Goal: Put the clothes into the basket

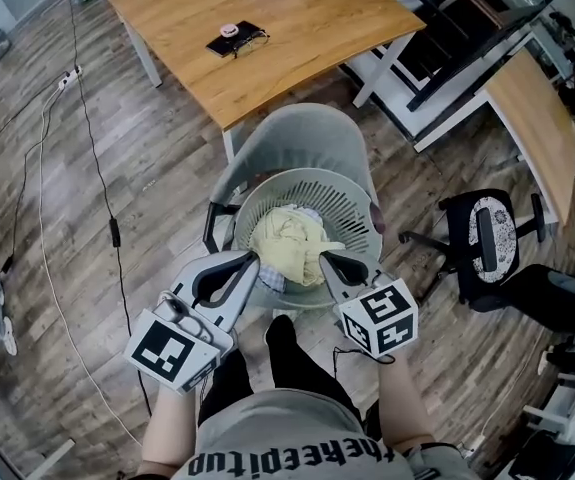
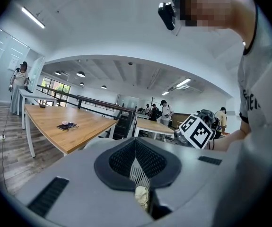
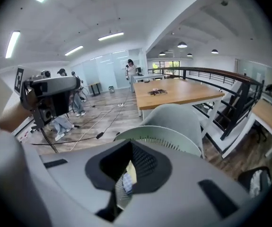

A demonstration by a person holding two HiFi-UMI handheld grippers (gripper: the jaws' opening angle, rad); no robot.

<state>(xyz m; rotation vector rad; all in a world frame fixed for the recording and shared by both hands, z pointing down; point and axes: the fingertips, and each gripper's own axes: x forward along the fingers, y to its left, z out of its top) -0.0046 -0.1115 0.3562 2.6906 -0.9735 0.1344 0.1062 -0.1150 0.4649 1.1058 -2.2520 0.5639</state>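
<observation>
A round grey slatted basket (image 1: pixel 352 183) stands on a grey chair (image 1: pixel 297 133). In it lies a heap of yellow clothes (image 1: pixel 287 236) with a blue-checked cloth (image 1: pixel 272 282) at its near edge. My left gripper (image 1: pixel 254 260) reaches the heap from the left. Its jaws are closed, and a scrap of yellow cloth (image 2: pixel 142 196) shows between them. My right gripper (image 1: pixel 324 259) comes in from the right, shut on a drawn-out corner of the yellow clothes (image 3: pixel 132 170). The checked cloth (image 3: pixel 126 184) shows just below that corner. Both grippers sit over the basket's near rim.
A wooden table (image 1: pixel 307 18) with a dark phone and glasses (image 1: pixel 235 38) stands beyond the chair. A black office chair (image 1: pixel 487 233) is at the right, a second desk (image 1: pixel 537 118) behind it. Cables (image 1: pixel 114 230) run over the wooden floor at the left. My legs are right below the basket.
</observation>
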